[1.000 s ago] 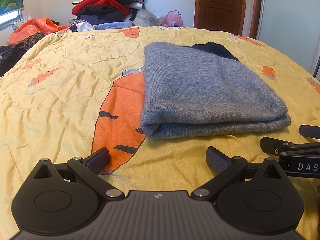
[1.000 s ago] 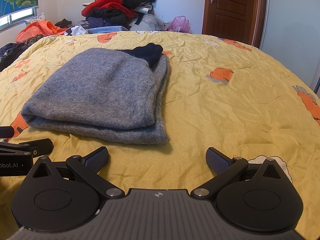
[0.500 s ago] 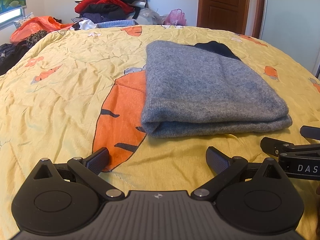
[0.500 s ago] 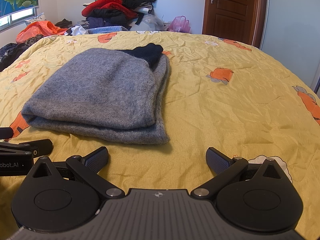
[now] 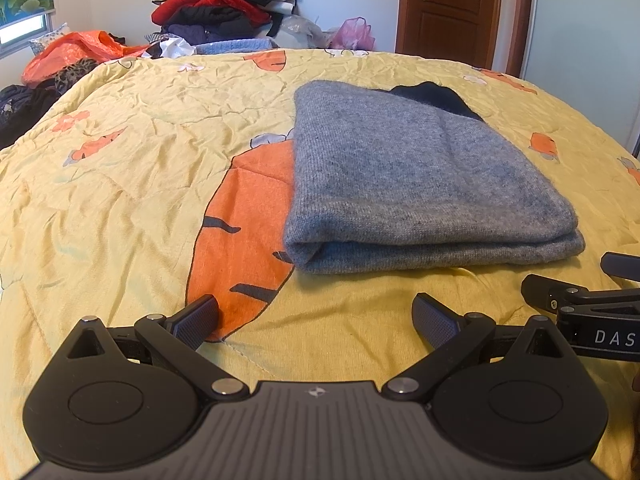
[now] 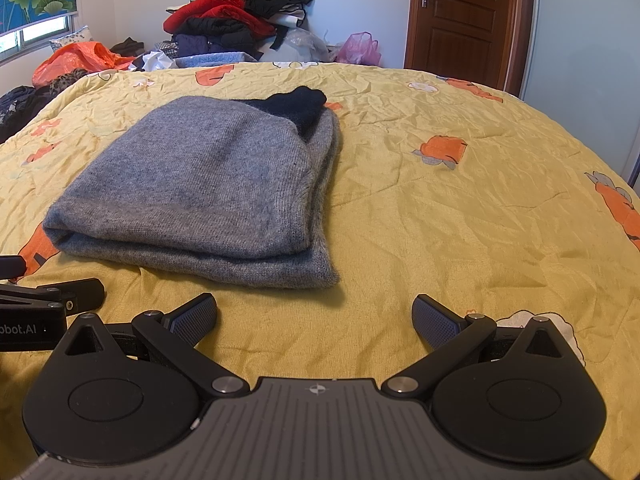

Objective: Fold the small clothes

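Two handheld grippers hover low over a yellow bedspread [image 5: 120, 184], both empty, with a folded grey sweater [image 5: 416, 184] as the reference object. Left gripper [image 5: 316, 318]: jaws spread wide, nothing between the ribbed pads [image 5: 196, 322]; it sits on the near side of the sweater, short of its folded front edge and not touching it. Right gripper [image 6: 314, 316]: jaws likewise spread wide and empty, also on the near side of the sweater, off its near right corner and clear of the knit. Each gripper appears at the edge of the other's view, so the two lie side by side.

Grey sweater [image 6: 200, 184]: folded into a compact rectangle of stacked layers, lying flat on the bedspread; the rounded fold faces the grippers, and the layers' free edges show along the sweater's right side. A dark navy part [image 6: 298, 106] pokes out from the sweater's far right corner; whether it is a collar, a cuff or a separate piece cannot be told. A large orange carrot print [image 5: 244, 224] on the bedspread runs under the sweater's left edge, and smaller orange prints are scattered to the right of the sweater.

Beyond the sweater, past the far edge of the bed: a heap of unfolded clothes [image 6: 236, 16] in red, black and blue, an orange plastic bag [image 6: 80, 58] to its left, a pink bag [image 6: 360, 48] to its right, and a brown wooden door [image 6: 464, 16] further right.
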Tool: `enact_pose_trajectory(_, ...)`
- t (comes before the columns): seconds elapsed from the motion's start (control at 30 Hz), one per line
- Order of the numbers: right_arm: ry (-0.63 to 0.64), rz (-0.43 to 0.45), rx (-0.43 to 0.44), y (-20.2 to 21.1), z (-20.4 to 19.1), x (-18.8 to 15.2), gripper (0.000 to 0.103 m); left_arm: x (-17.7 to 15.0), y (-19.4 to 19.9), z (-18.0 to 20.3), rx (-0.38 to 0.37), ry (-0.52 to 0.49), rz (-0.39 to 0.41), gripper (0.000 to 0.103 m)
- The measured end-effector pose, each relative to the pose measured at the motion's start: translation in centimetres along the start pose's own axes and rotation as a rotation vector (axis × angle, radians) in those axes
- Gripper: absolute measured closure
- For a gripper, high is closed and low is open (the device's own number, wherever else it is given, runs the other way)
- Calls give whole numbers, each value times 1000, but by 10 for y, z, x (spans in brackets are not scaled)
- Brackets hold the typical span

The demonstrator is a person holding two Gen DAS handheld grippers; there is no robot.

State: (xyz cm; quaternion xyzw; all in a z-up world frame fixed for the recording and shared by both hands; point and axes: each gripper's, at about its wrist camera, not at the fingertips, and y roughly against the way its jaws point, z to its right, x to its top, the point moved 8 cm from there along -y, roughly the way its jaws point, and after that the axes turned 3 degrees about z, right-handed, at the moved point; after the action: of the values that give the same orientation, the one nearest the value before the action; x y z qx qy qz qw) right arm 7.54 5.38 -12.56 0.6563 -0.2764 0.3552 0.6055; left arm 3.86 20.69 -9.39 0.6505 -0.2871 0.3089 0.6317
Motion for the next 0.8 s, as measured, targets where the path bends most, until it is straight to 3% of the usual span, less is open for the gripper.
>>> enact_pose_trajectory(0.8,0,0,0,0,0,0,0,-1,1,1,4,3,-20,0)
